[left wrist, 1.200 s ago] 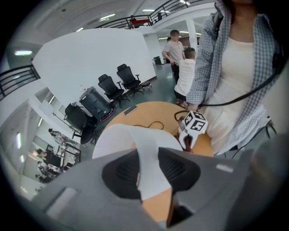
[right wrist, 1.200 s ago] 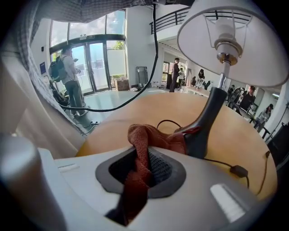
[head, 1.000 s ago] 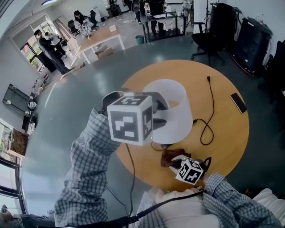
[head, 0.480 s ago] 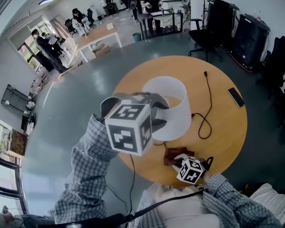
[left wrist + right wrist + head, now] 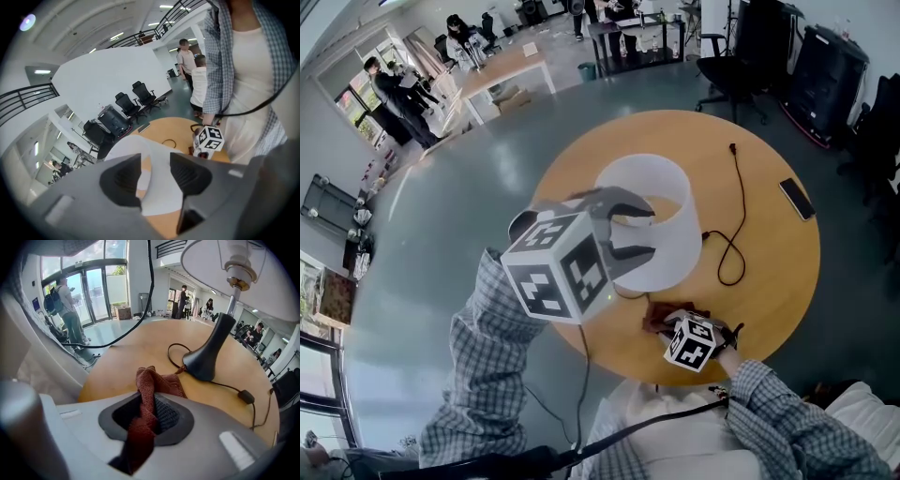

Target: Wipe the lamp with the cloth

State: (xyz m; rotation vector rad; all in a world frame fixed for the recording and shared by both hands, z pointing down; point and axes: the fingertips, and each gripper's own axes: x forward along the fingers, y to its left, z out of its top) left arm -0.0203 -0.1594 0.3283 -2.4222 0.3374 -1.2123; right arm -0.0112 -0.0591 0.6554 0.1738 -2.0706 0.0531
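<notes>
The lamp stands on the round wooden table (image 5: 769, 281), with a white drum shade (image 5: 670, 255) on a black base (image 5: 211, 355). My left gripper (image 5: 649, 232) reaches over the shade's near rim. Its jaws are opening, and the shade wall (image 5: 126, 149) stands between them without being pinched. My right gripper (image 5: 670, 328) is low over the table's near edge, beside the lamp base. It is shut on the reddish-brown cloth (image 5: 152, 385), which bunches up out of the pads and trails onto the table (image 5: 659, 317). From the right gripper view the shade (image 5: 206, 266) hangs overhead.
The lamp's black cord (image 5: 733, 234) loops over the table right of the shade, with an inline switch (image 5: 246, 396). A dark phone (image 5: 797, 199) lies near the right edge. A black office chair (image 5: 731, 84) stands beyond the table. People stand far off at the back.
The left gripper has tilted and its jaws have spread wider around the shade's rim. The right gripper has sunk a little toward the table with the cloth.
</notes>
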